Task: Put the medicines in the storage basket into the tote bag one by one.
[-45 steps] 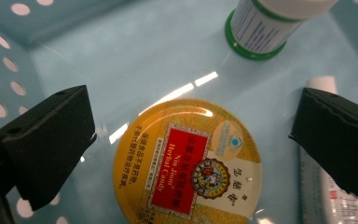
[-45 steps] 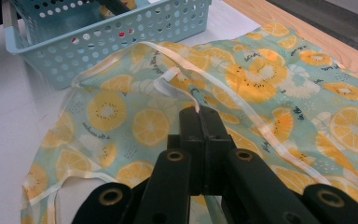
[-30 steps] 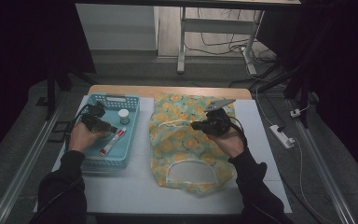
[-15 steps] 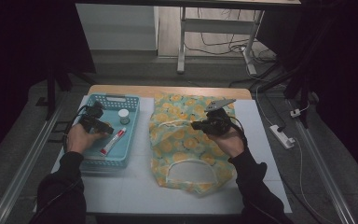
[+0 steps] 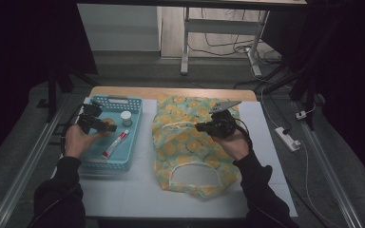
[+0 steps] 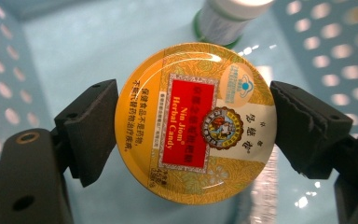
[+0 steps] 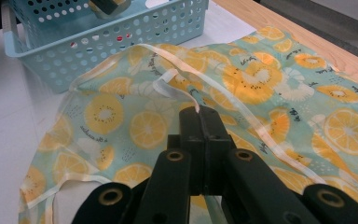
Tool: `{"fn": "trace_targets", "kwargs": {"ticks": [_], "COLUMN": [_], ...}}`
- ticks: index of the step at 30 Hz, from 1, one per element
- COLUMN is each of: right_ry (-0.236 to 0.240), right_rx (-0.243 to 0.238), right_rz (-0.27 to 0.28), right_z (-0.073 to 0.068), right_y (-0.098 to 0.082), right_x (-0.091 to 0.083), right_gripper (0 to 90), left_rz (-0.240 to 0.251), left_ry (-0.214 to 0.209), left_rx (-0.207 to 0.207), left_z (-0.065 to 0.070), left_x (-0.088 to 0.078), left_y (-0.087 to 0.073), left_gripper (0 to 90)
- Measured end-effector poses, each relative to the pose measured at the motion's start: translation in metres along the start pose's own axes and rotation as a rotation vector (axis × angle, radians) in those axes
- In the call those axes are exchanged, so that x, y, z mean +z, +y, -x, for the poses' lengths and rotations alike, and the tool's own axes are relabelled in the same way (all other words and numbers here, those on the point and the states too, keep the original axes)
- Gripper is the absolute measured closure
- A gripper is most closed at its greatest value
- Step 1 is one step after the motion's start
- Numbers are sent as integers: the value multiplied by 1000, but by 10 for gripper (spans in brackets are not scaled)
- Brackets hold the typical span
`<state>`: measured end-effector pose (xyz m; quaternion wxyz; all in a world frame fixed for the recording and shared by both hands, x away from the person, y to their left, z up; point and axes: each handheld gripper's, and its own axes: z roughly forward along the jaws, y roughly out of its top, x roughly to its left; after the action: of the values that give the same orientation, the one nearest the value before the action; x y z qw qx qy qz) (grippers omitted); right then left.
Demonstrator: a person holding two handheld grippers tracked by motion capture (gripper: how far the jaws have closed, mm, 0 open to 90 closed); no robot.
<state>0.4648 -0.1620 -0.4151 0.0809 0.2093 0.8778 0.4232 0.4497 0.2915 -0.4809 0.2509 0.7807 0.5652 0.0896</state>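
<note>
Your left hand-held gripper [image 6: 193, 123] has just closed on the tin [image 6: 196, 123], lifting it from the basket [image 5: 128, 102]; your right hand-held gripper [image 7: 200, 114] stays clamped on the bag's [image 7: 270, 93] strap [image 7: 175, 86].

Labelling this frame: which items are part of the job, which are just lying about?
In the job:
- candy tin, gripped by left gripper
- fruit-print bag, white strap pinched by right gripper
- blue basket

Lying about:
- white bottle
- red tube
- power strip

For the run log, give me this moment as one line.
left tongs: shut on round yellow candy tin above light-blue plastic basket | right tongs: shut on white strap of lemon-print fabric bag
</note>
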Motion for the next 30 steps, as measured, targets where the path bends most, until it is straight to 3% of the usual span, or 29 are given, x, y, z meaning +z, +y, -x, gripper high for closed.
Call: {"fn": "trace_targets", "kwargs": {"ticks": [6,19,30], "right_ry": [-1,-8,-11], "right_rx": [1,-2,1], "right_rz": [2,21,29], "right_z": [0,0,0], "right_y": [0,1,1], "right_x": [0,-2,-2], "right_gripper": [900,900,900], "left_rz": [43,102,136], "left_ry": [-37,-98,-150], "left_rx": [43,88,161], "left_z": [12,28,57], "left_x": [-12,-31,-43], "left_y": [-1,-7,-9], "left_gripper": [201,201,201]}}
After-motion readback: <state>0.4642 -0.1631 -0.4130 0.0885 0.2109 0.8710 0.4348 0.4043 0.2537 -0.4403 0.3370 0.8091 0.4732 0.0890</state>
